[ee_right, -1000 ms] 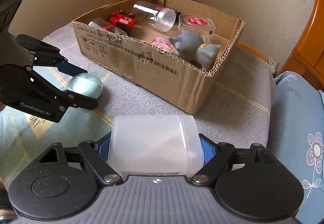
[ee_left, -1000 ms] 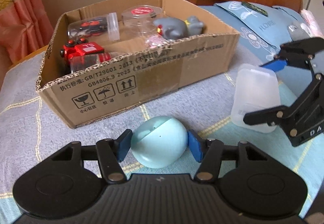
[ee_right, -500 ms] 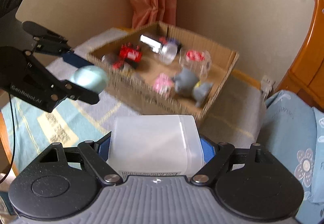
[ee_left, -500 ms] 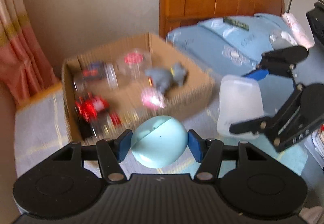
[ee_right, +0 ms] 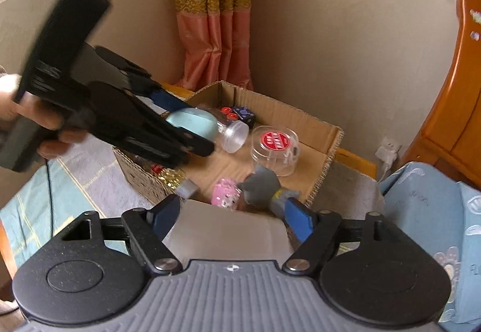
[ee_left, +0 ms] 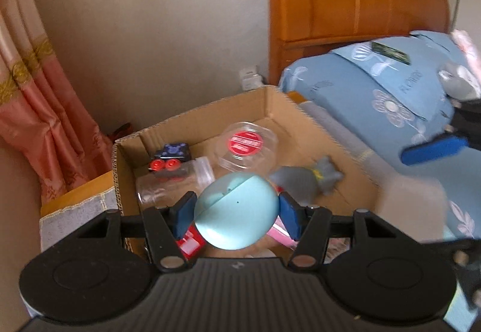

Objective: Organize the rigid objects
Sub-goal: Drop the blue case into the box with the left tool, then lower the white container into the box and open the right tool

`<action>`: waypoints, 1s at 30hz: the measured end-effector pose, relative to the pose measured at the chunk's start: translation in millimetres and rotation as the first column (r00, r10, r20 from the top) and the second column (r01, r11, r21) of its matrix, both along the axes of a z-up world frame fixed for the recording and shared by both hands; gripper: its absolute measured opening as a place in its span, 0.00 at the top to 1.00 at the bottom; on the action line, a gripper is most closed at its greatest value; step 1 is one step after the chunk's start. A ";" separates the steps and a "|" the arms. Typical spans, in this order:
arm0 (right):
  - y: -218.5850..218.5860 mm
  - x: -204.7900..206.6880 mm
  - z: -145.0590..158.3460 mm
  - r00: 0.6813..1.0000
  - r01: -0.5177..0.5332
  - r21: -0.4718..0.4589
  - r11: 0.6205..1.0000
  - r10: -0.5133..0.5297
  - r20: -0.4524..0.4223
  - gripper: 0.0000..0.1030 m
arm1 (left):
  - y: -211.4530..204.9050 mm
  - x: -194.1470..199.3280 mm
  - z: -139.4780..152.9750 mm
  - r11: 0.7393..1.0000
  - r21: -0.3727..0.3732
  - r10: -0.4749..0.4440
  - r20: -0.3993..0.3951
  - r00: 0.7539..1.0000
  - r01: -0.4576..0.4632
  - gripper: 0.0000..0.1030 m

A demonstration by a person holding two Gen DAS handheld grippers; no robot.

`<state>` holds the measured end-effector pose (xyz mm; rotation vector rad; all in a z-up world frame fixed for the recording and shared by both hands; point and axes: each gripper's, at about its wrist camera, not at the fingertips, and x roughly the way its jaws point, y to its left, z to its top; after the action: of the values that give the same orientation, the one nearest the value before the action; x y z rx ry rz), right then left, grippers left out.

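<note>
Both grippers risen over box (ee_left: pixel 270 103) | left gripper (ee_left: pixel 236 211) fingers clamp egg (ee_left: pixel 236 210) | right gripper (ee_right: pixel 231 219) fingers closing – container (ee_right: pixel 228 233) between | hand (ee_right: pixel 27 118) right view only

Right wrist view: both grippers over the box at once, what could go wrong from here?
1. The left gripper with the blue ball and the right gripper crowd one box; they could collide.
2. The right gripper is closing, and the white container looks blurred, maybe slipping; it could land on the grey toy or pink toy.
3. The ball could roll into the clear jar.
</note>
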<state>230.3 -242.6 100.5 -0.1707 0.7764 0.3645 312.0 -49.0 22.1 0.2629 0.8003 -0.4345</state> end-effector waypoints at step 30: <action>25.6 -70.3 -76.3 0.908 0.419 0.168 0.892 -0.408 -0.094 0.00 | 38.6 -61.0 10.6 0.999 -0.036 -0.009 0.087 0.996 0.013 0.18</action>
<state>160.0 -217.0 24.3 0.1823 0.8076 0.0331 251.0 -10.4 32.7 0.2503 0.7055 -0.4448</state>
